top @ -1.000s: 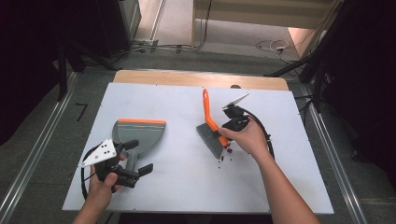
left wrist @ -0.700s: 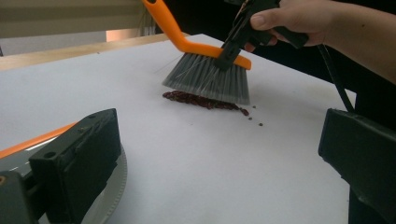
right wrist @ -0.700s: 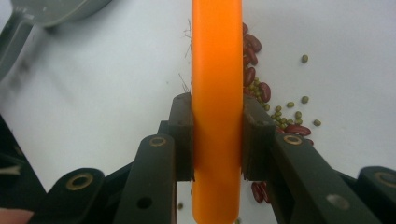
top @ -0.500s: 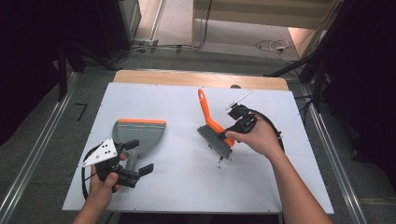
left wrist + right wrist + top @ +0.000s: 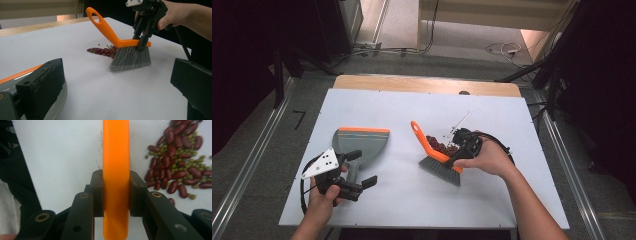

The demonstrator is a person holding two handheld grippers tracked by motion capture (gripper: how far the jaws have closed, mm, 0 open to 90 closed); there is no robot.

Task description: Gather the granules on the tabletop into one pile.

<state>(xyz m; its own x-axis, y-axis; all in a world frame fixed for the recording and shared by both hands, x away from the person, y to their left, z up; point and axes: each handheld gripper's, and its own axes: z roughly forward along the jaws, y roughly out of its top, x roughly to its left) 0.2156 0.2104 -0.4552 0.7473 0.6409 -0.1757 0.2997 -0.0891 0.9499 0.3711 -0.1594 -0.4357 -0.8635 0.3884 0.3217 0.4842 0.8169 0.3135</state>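
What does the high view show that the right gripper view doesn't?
Only the high view takes in the grey dustpan with its orange edge, the left tongs standing open near the dustpan's handle, the brush's grey bristles and the whole white table. Only the right gripper view makes plain that the right tongs are clamped on both sides of the orange brush back, and that the pile holds red kidney beans mixed with small green beans. Both show the brush, the bean pile and the white tabletop.

The orange-backed brush (image 5: 439, 159) stands bristles-down on the white table (image 5: 412, 200), touching a red-and-green bean pile (image 5: 439, 145).
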